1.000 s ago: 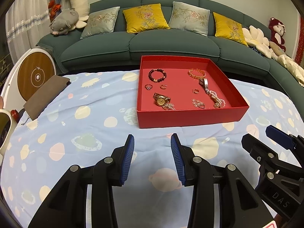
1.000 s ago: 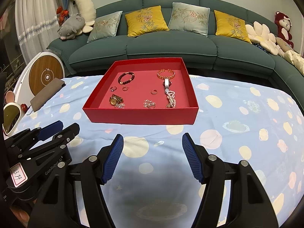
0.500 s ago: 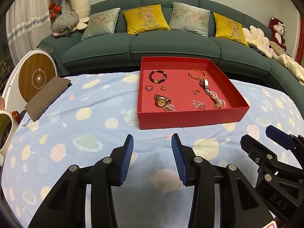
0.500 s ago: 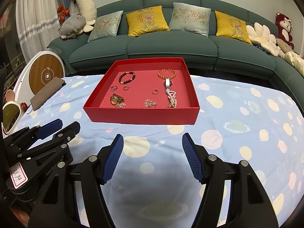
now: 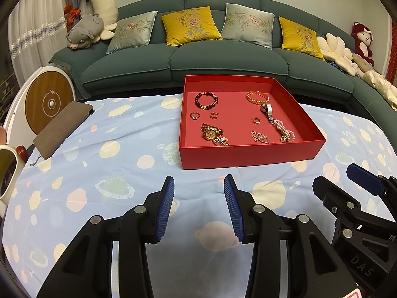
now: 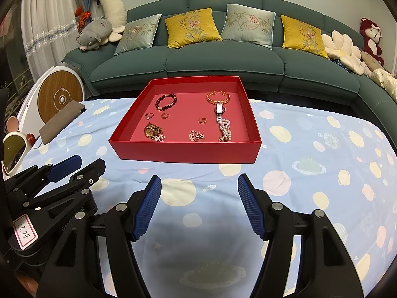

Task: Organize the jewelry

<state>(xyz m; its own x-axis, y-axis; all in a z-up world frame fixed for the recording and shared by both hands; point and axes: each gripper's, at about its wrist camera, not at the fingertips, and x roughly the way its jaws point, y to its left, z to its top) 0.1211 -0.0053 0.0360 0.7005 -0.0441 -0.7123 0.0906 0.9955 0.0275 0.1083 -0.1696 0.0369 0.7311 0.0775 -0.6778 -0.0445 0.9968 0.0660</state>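
Note:
A shallow red tray point(image 5: 248, 154) point(image 6: 183, 154) sits on the patterned blue cloth ahead of both grippers. Inside lie a dark bead bracelet point(image 5: 206, 100) point(image 6: 166, 101), a gold bangle point(image 5: 257, 97) point(image 6: 218, 97), a gold watch point(image 5: 211, 132) point(image 6: 151, 130), a silver watch with a pearl strand point(image 5: 278, 124) point(image 6: 224, 126), several small rings and two flower-shaped pieces. My left gripper point(image 5: 198, 195) hovers over the cloth short of the tray, open and empty. My right gripper point(image 6: 198, 195) hangs beside it, also open with nothing between its fingers.
A brown notebook point(image 5: 62, 126) lies at the cloth's left edge beside a round white-and-wood device point(image 5: 48, 104). A white-framed mirror point(image 6: 12, 149) sits at far left. A green sofa point(image 5: 211, 57) with cushions and plush toys runs behind the table.

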